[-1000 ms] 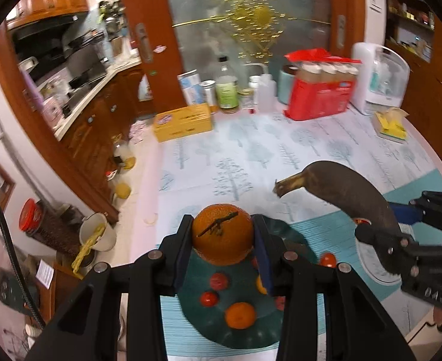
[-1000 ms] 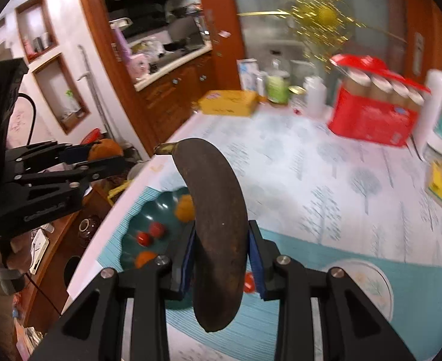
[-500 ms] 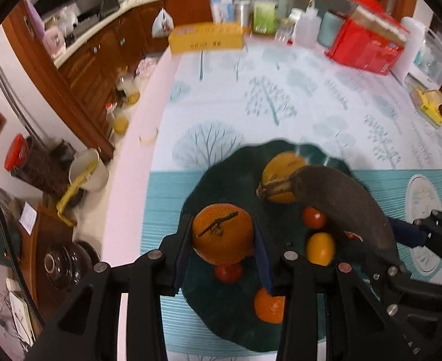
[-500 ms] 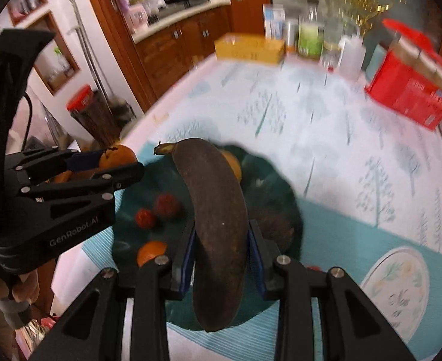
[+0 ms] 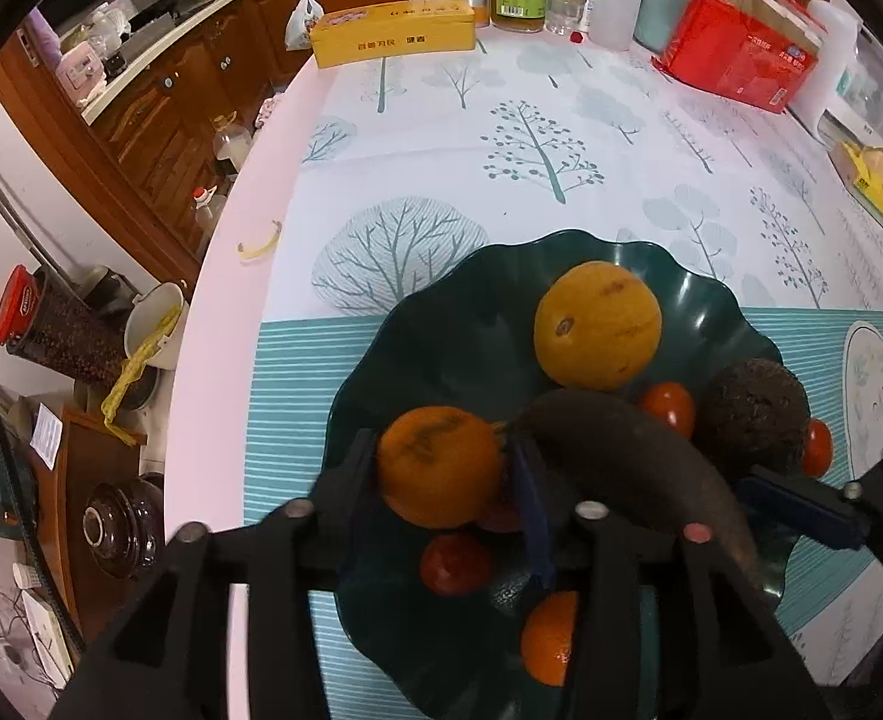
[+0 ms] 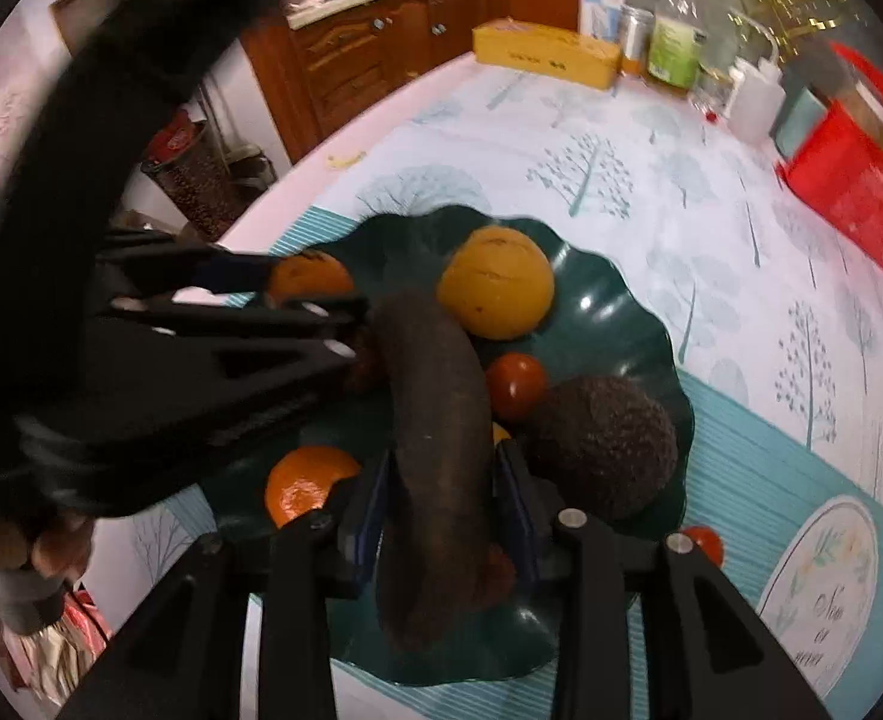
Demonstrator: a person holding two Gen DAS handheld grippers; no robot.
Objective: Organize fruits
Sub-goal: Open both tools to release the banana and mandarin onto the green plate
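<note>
Both grippers are low over the dark green scalloped plastic fruit plate [image 5: 441,324], which sits on a tree-printed tablecloth [image 5: 531,138] at the near left of the table.

Left gripper [image 5: 447,468]: jaws have just been opening. The small stemmed orange [image 5: 438,465] sits between them, over the plate's near left part. The right pad looks clear of the peel; contact at the left pad is hard to judge, so the grip looks let go.

Right gripper [image 6: 447,480]: jaws have just been opening too. The blackened overripe banana [image 6: 435,420] lies lengthwise between the blue pads with narrow gaps either side, so it reads as released, resting in the plate's middle.

Also on the plate: a large yellow-orange citrus [image 5: 597,324] at the far side, a dark rough-skinned avocado [image 6: 603,444] on the right, and a red cherry tomato [image 6: 516,384] between those two.
</note>
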